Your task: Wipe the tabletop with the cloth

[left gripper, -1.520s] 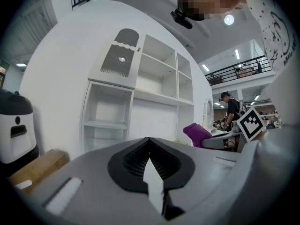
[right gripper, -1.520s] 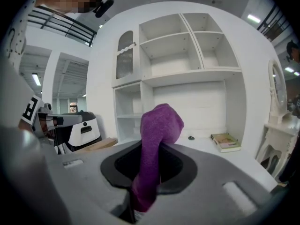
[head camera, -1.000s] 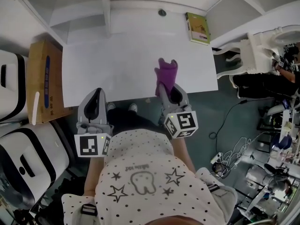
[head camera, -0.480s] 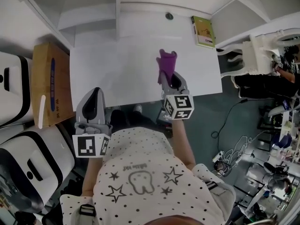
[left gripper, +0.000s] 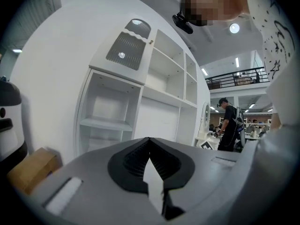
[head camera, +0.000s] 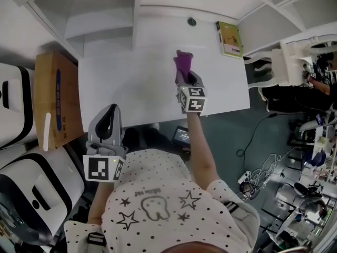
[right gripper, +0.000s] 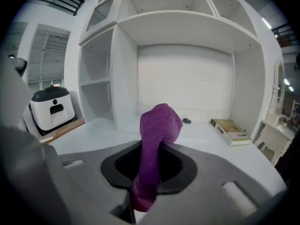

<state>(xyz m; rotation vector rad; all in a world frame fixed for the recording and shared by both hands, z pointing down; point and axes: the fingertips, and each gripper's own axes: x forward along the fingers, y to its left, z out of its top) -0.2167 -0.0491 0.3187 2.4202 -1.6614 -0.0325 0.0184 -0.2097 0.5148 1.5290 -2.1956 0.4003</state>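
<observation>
Jaws closed, our right gripper (right gripper: 149,182) is clamping the purple cloth (right gripper: 157,125), bunched over the table (head camera: 121,83) toward its far edge; our left gripper (head camera: 109,115) is idling off the near edge, jaws together, empty. With little cloth lying flat, we are risking dragging bare jaw tips across the top.

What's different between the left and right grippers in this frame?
The right gripper is shut on the purple cloth; the left gripper has its jaws together on nothing. The right gripper reaches out over the white tabletop; the left gripper is held back by the table's near edge, close to the person's body. Both have the same grey two-jaw build, each with a marker cube.
</observation>
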